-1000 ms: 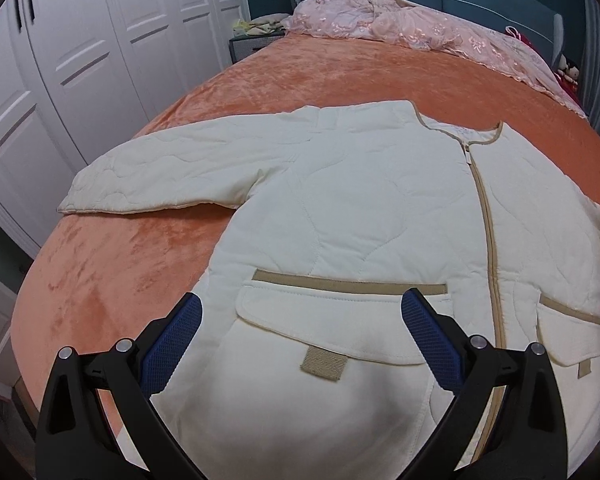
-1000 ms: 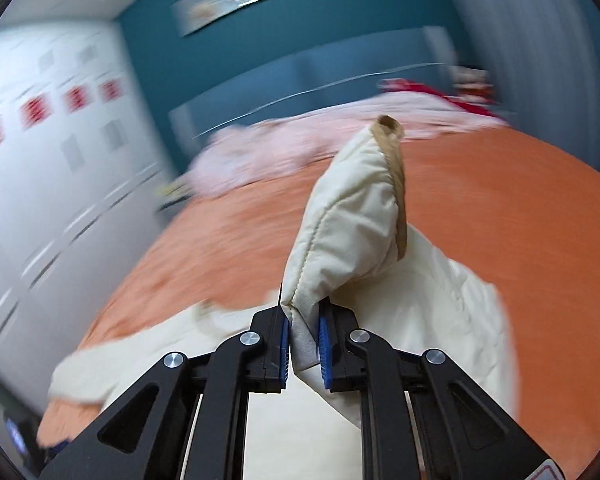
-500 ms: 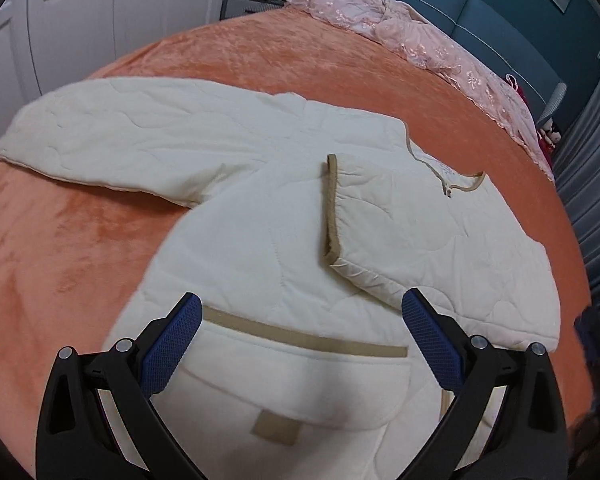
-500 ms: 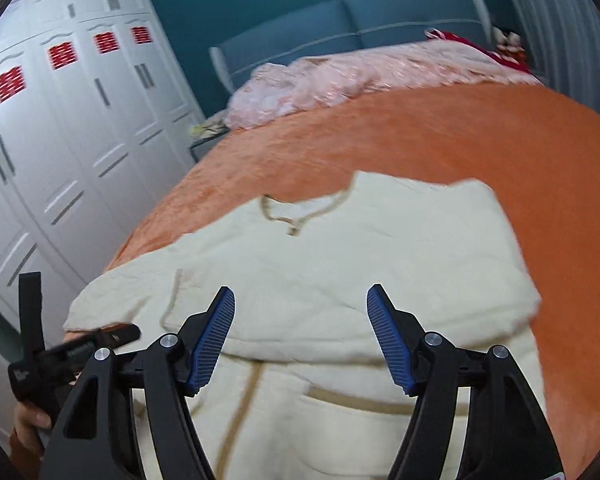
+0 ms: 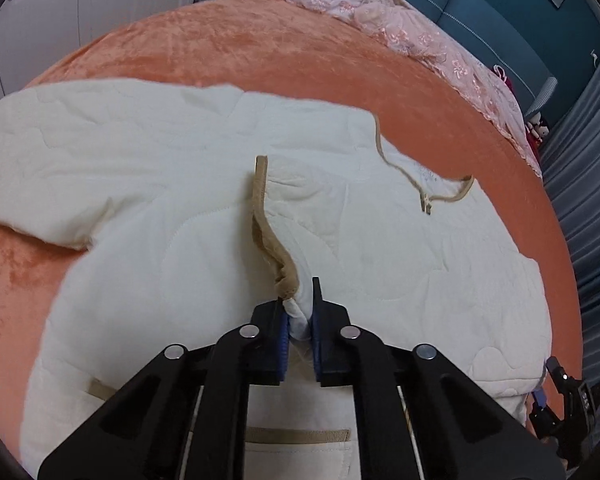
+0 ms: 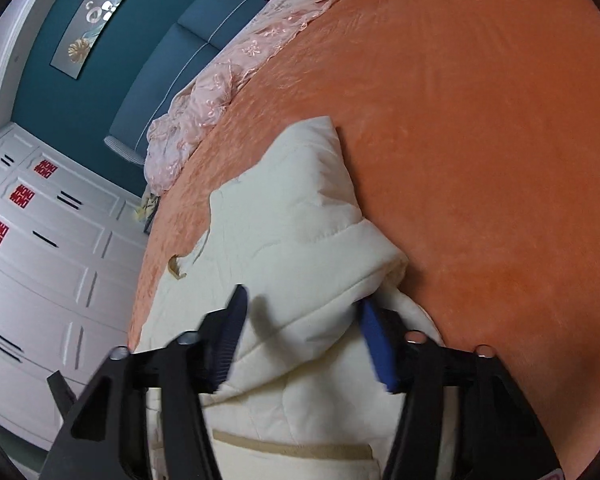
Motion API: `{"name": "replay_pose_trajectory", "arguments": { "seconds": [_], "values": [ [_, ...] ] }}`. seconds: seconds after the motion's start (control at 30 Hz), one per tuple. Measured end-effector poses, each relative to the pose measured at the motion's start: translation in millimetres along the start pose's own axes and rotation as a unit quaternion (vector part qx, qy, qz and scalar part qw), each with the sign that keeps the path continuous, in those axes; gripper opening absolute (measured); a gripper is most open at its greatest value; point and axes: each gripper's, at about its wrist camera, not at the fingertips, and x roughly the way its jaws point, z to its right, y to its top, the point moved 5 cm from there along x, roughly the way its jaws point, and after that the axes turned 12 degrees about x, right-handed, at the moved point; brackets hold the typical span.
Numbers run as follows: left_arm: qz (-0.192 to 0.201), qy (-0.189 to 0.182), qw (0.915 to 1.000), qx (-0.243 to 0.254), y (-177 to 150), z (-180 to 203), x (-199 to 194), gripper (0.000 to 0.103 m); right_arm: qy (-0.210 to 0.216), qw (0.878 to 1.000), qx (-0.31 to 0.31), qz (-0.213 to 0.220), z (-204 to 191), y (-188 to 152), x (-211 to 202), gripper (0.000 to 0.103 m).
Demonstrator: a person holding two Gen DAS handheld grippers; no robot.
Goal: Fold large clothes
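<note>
The left gripper (image 5: 299, 326) has its jaws pressed together on the tan-trimmed cuff (image 5: 290, 286) of the folded-over sleeve (image 5: 300, 216), pinching a wad of cream fabric between the blue pads. From that pinch the cuff's trim runs toward 11 o'clock in the left wrist view, and the sleeve lies across the chest of the jacket (image 5: 148, 208), its long axis heading off toward 2 o'clock to the shoulder.

The right gripper (image 6: 300, 350) has its jaws spread wide, and a puffed fold of the jacket bulges up between them; the pads look close to the fabric or brushing it, but not closed on it. In the right wrist view the bulk of the jacket runs from the jaws toward 12 o'clock, ending in a rounded shoulder bulge.

The jacket lies front-up on the orange bed (image 5: 260, 60), collar (image 5: 424, 184) at about 1 o'clock from the left jaws, the other sleeve (image 5: 60, 160) stretched flat toward 9 to 10 o'clock, and the pocket flap (image 5: 296, 436) near 6 o'clock under the gripper body. A pink quilt (image 5: 380, 12) is heaped at the far edge.

The coming move likely turns on the pinched cuff: the left hand holds it, so the left is placed to lay it along the jacket's centre line, while the right steadies the fold.
</note>
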Motion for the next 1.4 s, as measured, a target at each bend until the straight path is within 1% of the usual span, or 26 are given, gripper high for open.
{"name": "replay_pose_trajectory", "arguments": {
  "seconds": [0.03, 0.07, 0.13, 0.17, 0.2, 0.23, 0.3, 0.33, 0.37, 0.43, 0.5, 0.67, 0.77, 0.87, 0.9, 0.93, 0.97, 1.0, 1.03, 1.07, 1.1, 1.17, 1.23, 1.3, 1.33, 1.4],
  "values": [
    [0.017, 0.007, 0.9998, 0.006, 7, -4, -12, 0.007, 0.000, 1.000, -0.010, 0.001, -8, 2, 1, 0.018],
    [0.035, 0.010, 0.9993, 0.011, 12, -8, -24, 0.007, 0.010, 1.000, -0.024, 0.008, -17, 2, -2, 0.013],
    [0.059, 0.016, 0.9980, 0.016, 18, -16, -44, 0.007, 0.024, 0.996, -0.081, 0.034, -44, -3, -14, 0.012],
    [0.063, 0.027, 0.9974, 0.023, 17, -20, -47, 0.007, 0.016, 0.992, -0.117, 0.044, -53, -8, -16, 0.012],
    [0.059, 0.040, 0.9968, 0.036, 13, -20, -43, 0.007, -0.011, 0.988, -0.151, 0.045, -55, -15, -10, 0.012],
    [0.047, 0.057, 0.9960, 0.050, 8, -21, -33, 0.007, -0.043, 0.984, -0.170, 0.036, -49, -21, 1, 0.011],
    [0.008, 0.080, 0.9948, 0.062, -11, -25, -4, 0.007, -0.098, 0.977, -0.187, 0.018, -33, -33, 20, 0.010],
    [-0.005, 0.087, 0.9940, 0.066, -22, -27, 7, 0.007, -0.115, 0.973, -0.197, 0.017, -26, -38, 25, 0.010],
    [-0.010, 0.094, 0.9930, 0.071, -30, -27, 15, 0.007, -0.124, 0.971, -0.205, 0.019, -22, -40, 28, 0.010],
    [0.000, 0.109, 0.9905, 0.085, -40, -27, 19, 0.008, -0.133, 0.968, -0.210, 0.020, -21, -41, 30, 0.010],
    [0.008, 0.124, 0.9875, 0.097, -41, -25, 20, 0.009, -0.147, 0.965, -0.217, 0.018, -19, -41, 33, 0.010],
    [0.028, 0.147, 0.9818, 0.117, -49, -19, 25, 0.010, -0.174, 0.953, -0.245, 0.036, -14, -48, 42, 0.011],
    [0.035, 0.161, 0.9783, 0.126, -51, -16, 25, 0.010, -0.181, 0.950, -0.252, 0.042, -14, -49, 44, 0.012],
    [0.037, 0.166, 0.9769, 0.129, -52, -15, 25, 0.010, -0.181, 0.951, -0.248, 0.043, -15, -49, 41, 0.014],
    [0.038, 0.166, 0.9770, 0.128, -52, -15, 25, 0.010, -0.189, 0.951, -0.240, 0.048, -17, -49, 34, 0.017],
    [0.039, 0.163, 0.9777, 0.126, -52, -15, 24, 0.010, -0.198, 0.952, -0.223, 0.061, -21, -51, 22, 0.020],
    [0.041, 0.160, 0.9786, 0.123, -52, -16, 24, 0.010, -0.196, 0.955, -0.205, 0.083, -26, -55, 5, 0.024],
    [0.042, 0.156, 0.9795, 0.120, -52, -18, 24, 0.010, -0.181, 0.959, -0.190, 0.108, -35, -62, -13, 0.026],
    [0.044, 0.153, 0.9801, 0.118, -53, -17, 23, 0.010, -0.157, 0.962, -0.190, 0.119, -47, -71, -24, 0.026],
    [0.045, 0.151, 0.9806, 0.117, -53, -18, 23, 0.010, -0.142, 0.962, -0.204, 0.111, -61, -81, -25, 0.026],
    [0.045, 0.149, 0.9809, 0.116, -52, -18, 23, 0.010, -0.131, 0.959, -0.234, 0.087, -77, -94, -16, 0.026],
    [0.046, 0.148, 0.9813, 0.114, -52, -18, 23, 0.010, -0.109, 0.949, -0.292, 0.044, -103, -120, 10, 0.025],
    [0.046, 0.145, 0.9820, 0.112, -52, -18, 22, 0.010, -0.110, 0.940, -0.323, 0.010, -116, -139, 38, 0.025],
    [0.046, 0.140, 0.9830, 0.109, -52, -19, 22, 0.011, -0.119, 0.937, -0.326, -0.029, -116, -152, 63, 0.025],
    [0.047, 0.137, 0.9836, 0.107, -52, -20, 21, 0.011, -0.129, 0.935, -0.328, -0.039, -111, -158, 74, 0.025],
    [0.050, 0.126, 0.9857, 0.100, -52, -22, 20, 0.012, -0.144, 0.928, -0.341, -0.029, -99, -165, 85, 0.024]
  ]
}}
